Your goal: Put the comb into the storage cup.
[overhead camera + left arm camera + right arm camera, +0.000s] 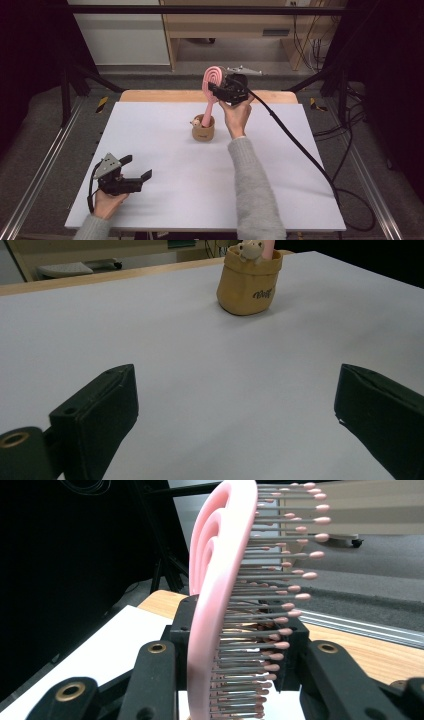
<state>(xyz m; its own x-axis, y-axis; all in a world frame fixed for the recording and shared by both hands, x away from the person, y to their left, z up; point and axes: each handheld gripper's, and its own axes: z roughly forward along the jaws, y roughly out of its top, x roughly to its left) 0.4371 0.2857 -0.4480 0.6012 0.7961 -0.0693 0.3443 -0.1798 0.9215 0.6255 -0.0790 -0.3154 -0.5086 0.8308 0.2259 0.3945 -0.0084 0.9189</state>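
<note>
While the right gripper (220,92) stayed out of the question of release, its jaws were clenched on the pink hairbrush (212,85), whose handle stood in the tan cup (203,131); letting go remained. The left gripper (136,167) lay open, idle. The white surface (190,190) was otherwise bare, dark framing around it.

So the left gripper (235,410) has its fingers (97,410) spread wide over the white counter (150,330), tan pouch-style holder (248,287) sitting well ahead with a little plush toy (250,249) poking out.
</note>
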